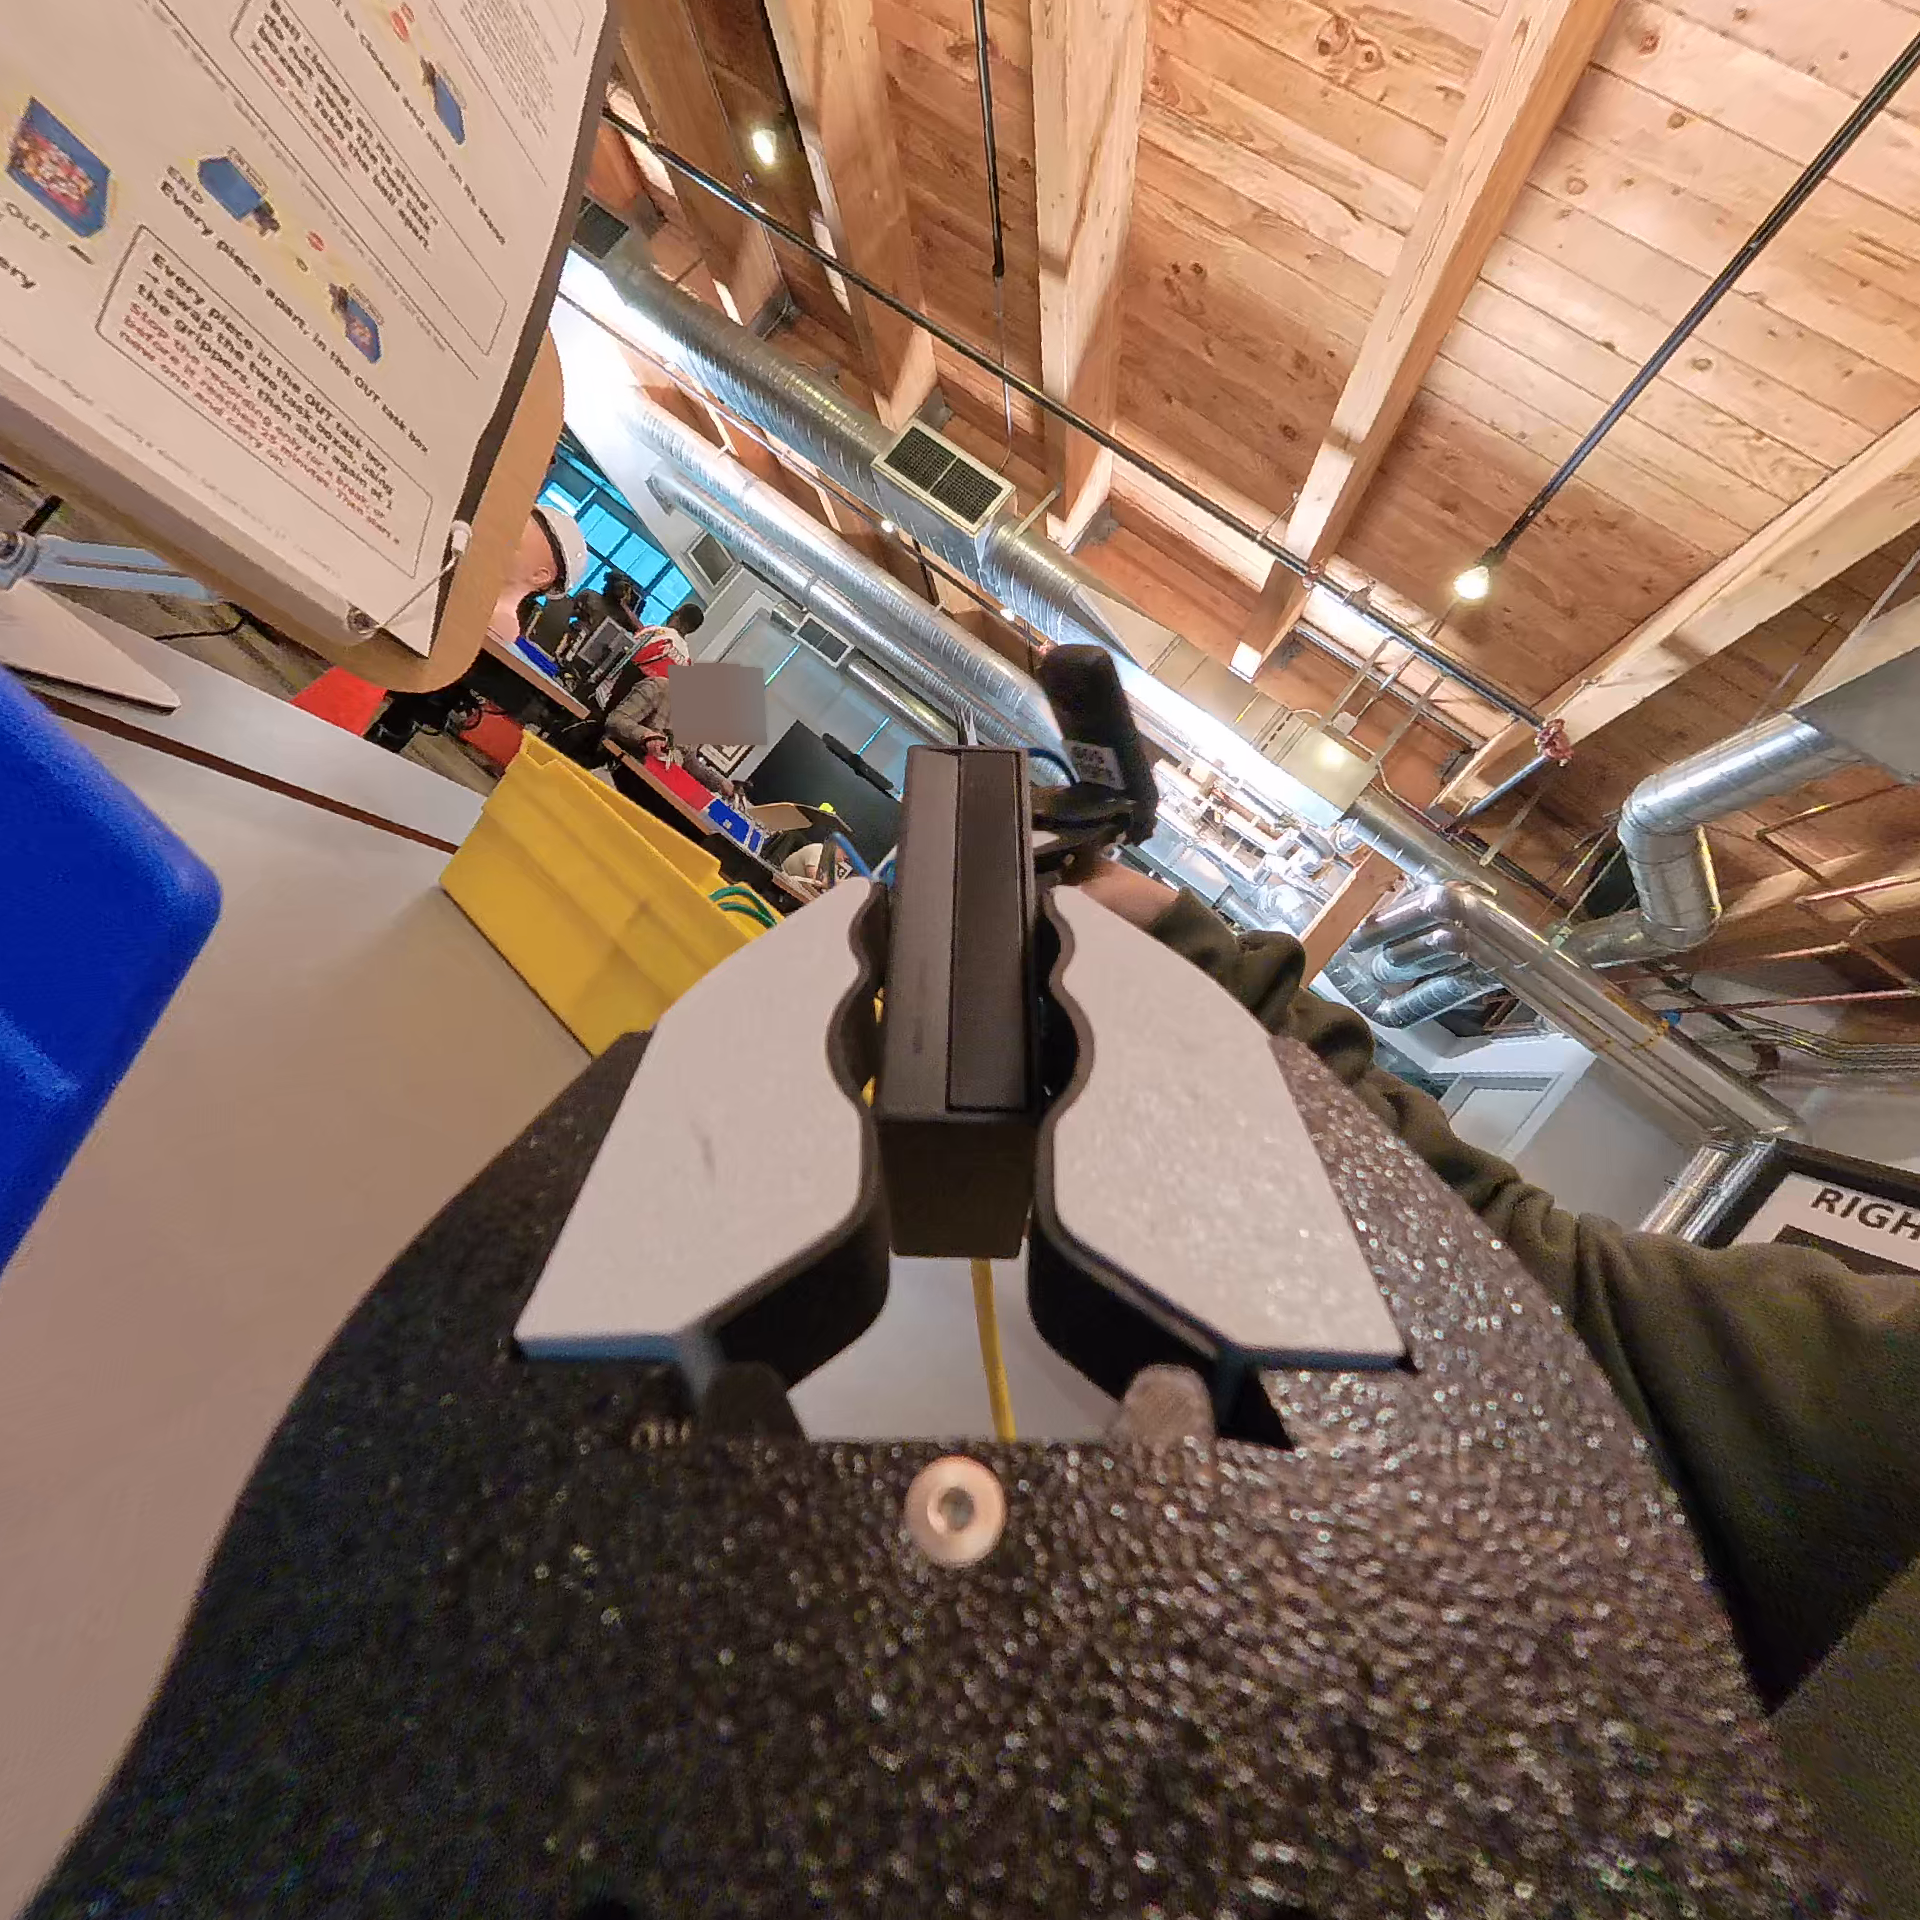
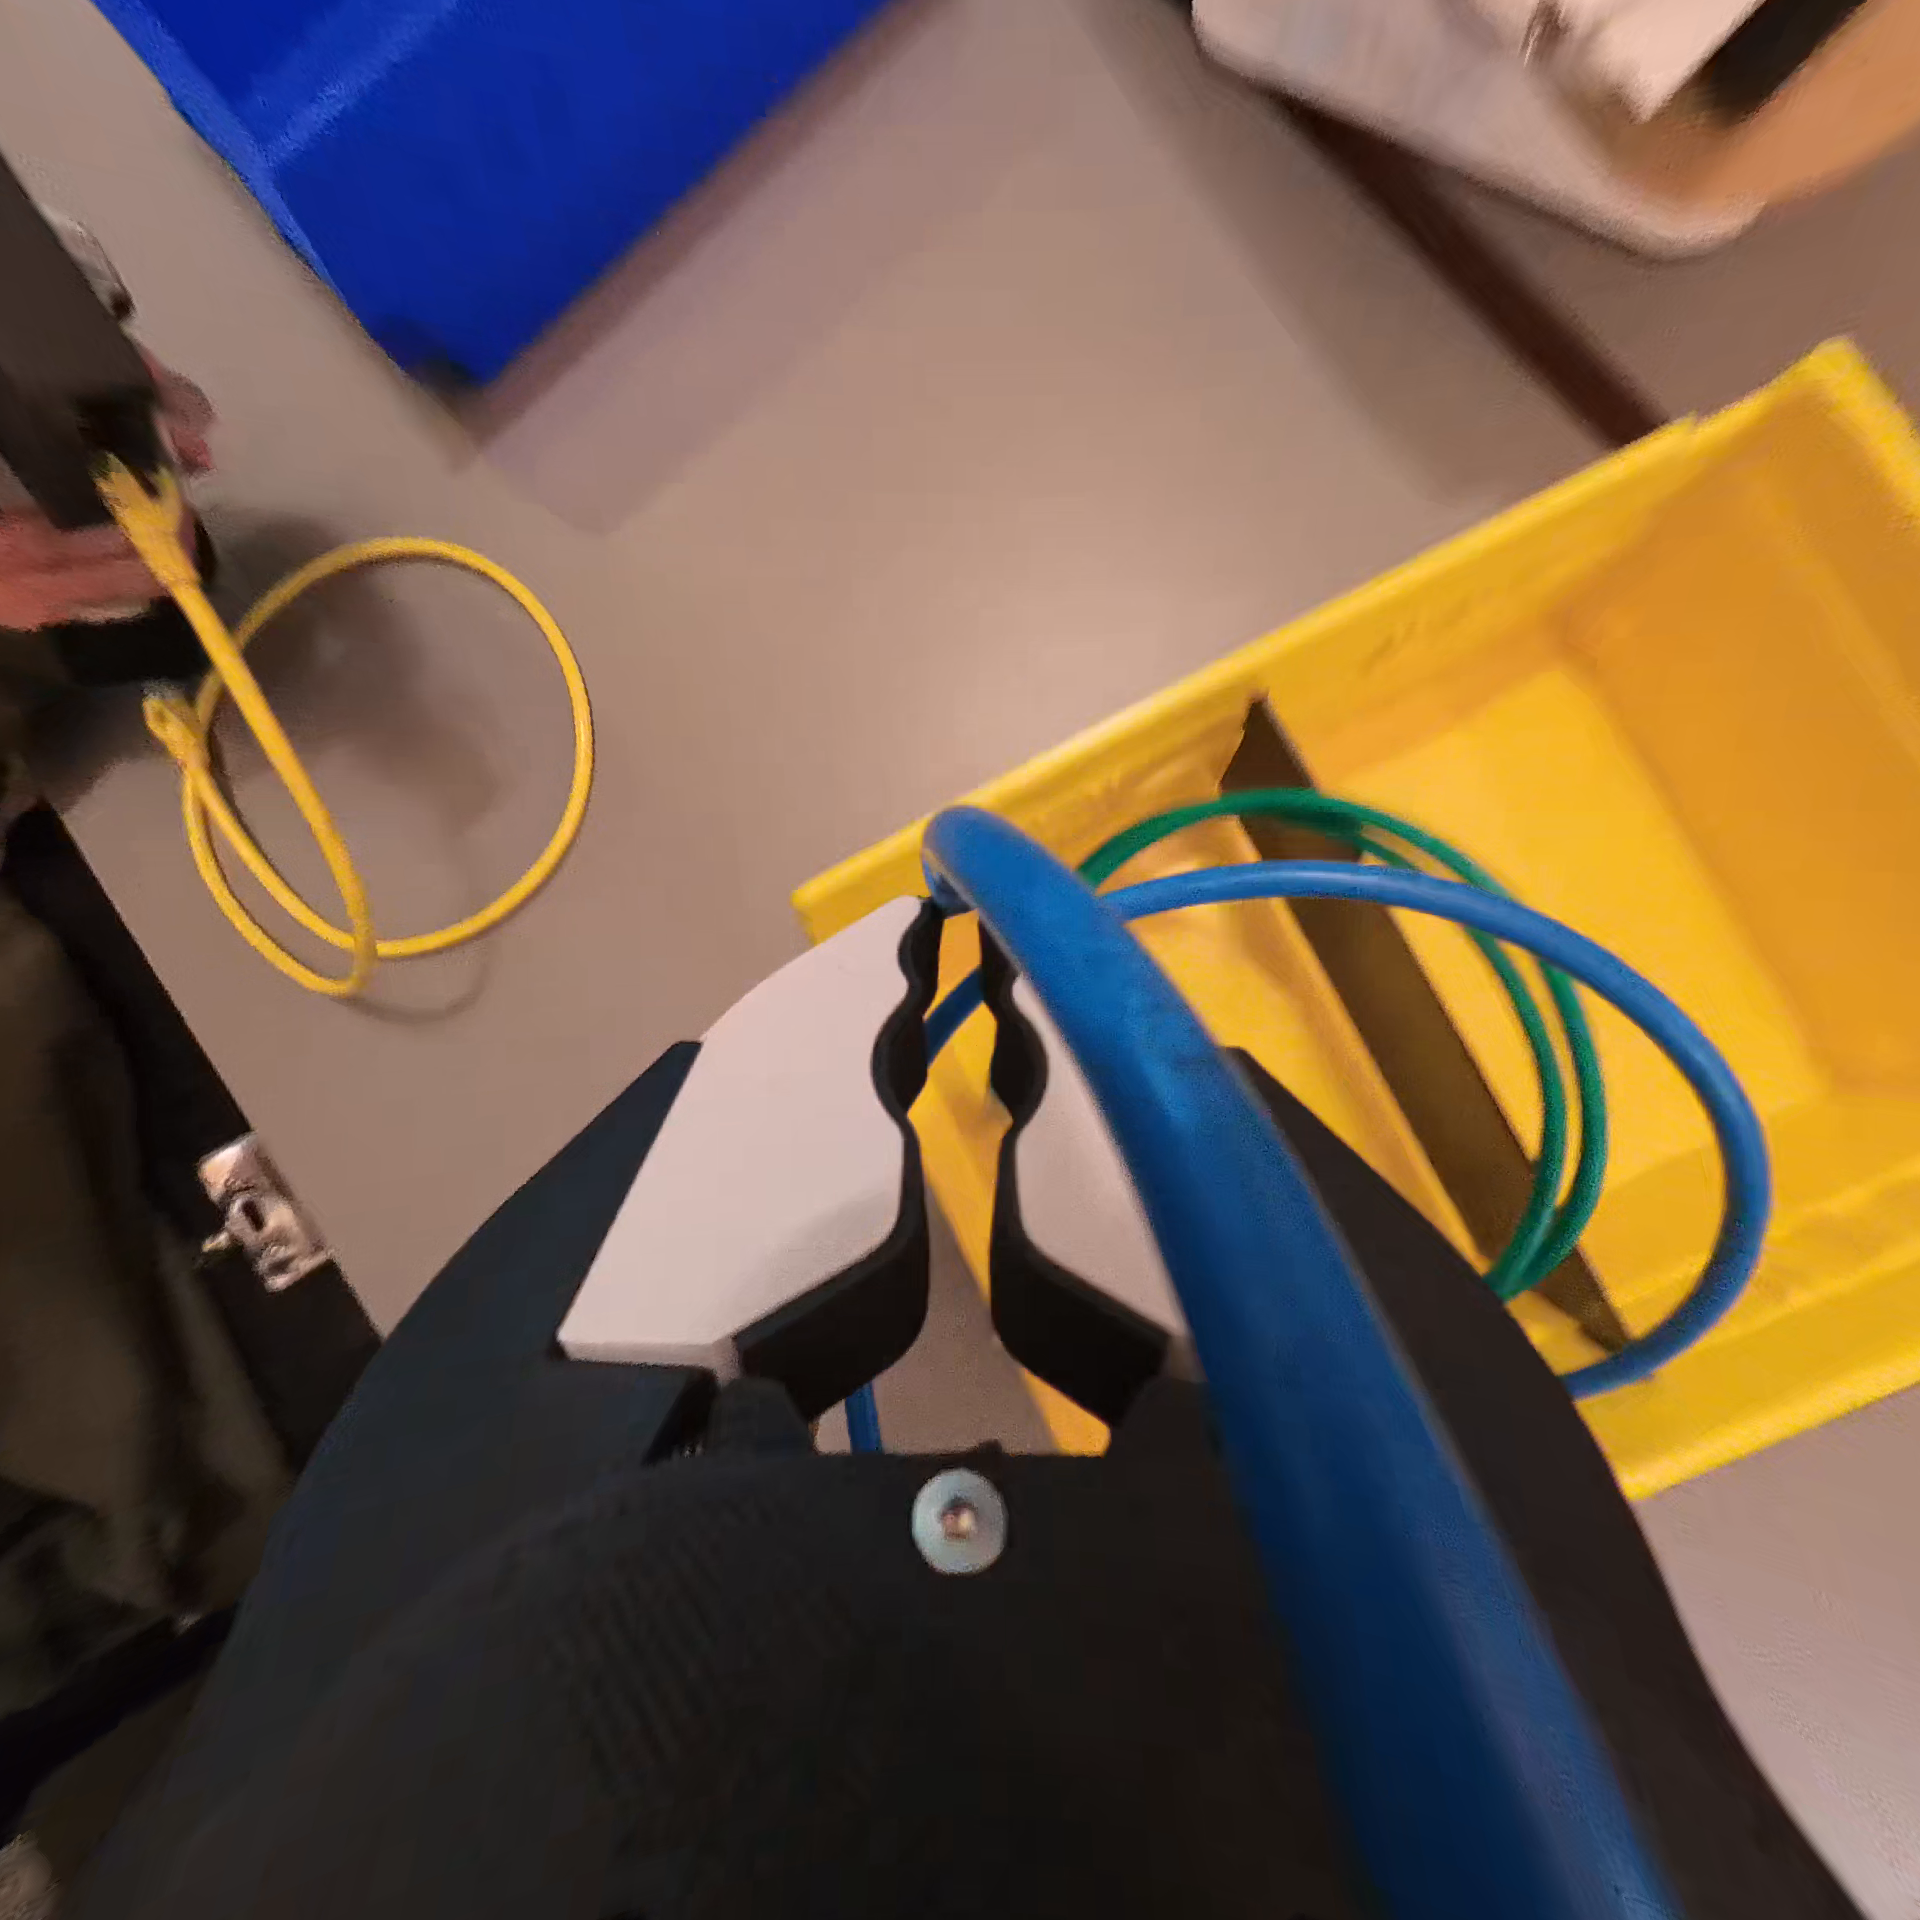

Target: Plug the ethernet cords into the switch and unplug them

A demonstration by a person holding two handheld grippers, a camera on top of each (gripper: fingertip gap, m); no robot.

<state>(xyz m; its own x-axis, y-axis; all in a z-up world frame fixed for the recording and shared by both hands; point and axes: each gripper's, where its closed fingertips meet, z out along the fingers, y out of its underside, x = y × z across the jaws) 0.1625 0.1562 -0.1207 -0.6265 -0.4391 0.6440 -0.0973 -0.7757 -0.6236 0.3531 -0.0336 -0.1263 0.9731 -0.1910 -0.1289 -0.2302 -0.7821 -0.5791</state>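
Right now my left gripper (image 1: 956, 1049) is clamped on the black switch (image 1: 961, 977), held off the table (image 1: 260, 1091) and tipped up so its long axis runs straight away from the camera toward the ceiling; the port face isn't visible in the left wrist view. A yellow cord (image 1: 992, 1361) hangs below it, and in the right wrist view its plug sits at the switch (image 2: 99, 447) with the rest looped on the table (image 2: 935, 520), so I judge one cord is already in, though that corner is blurred. My right gripper (image 2: 961, 940) has its fingertips pinched together on the blue cord (image 2: 1226, 1143) near one end; the connector itself is hidden behind the tips, so I can't tell which way it points. The rest of that cord arcs back over the gripper body and down into the yellow bin (image 2: 1558, 831), where a green cord (image 2: 1538, 1039) also lies. Key relation: the switch lies well off to the left and up from the right gripper, with open table between. Right gripper points down at the bin rim, so I judge it needs to swing left and line the plug up with the port row. Snag risk: blue loop dragging on the bin divider.
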